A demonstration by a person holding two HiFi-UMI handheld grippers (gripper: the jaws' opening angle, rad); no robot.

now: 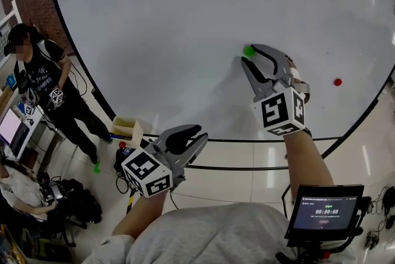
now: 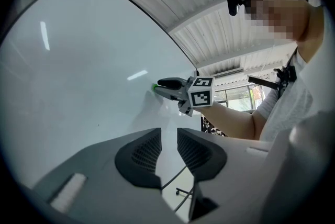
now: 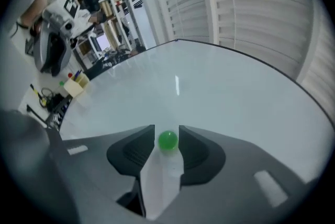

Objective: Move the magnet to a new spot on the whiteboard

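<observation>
Right tongs astride round magnet

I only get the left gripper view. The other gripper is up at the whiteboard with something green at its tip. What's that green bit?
Observer: A small round green magnet stuck on the whiteboard. It sits between the right gripper's fingers, with a thin gap on one side, so they don't seem to be squeezing it.
Operator: Any other magnets I can't see?
Observer: Yes. The head view shows a red magnet to the right of that gripper, near the board's lower edge.
Operator: Is anyone else around?
Observer: Yes, a person in dark clothes stands past the board's left edge.
</observation>
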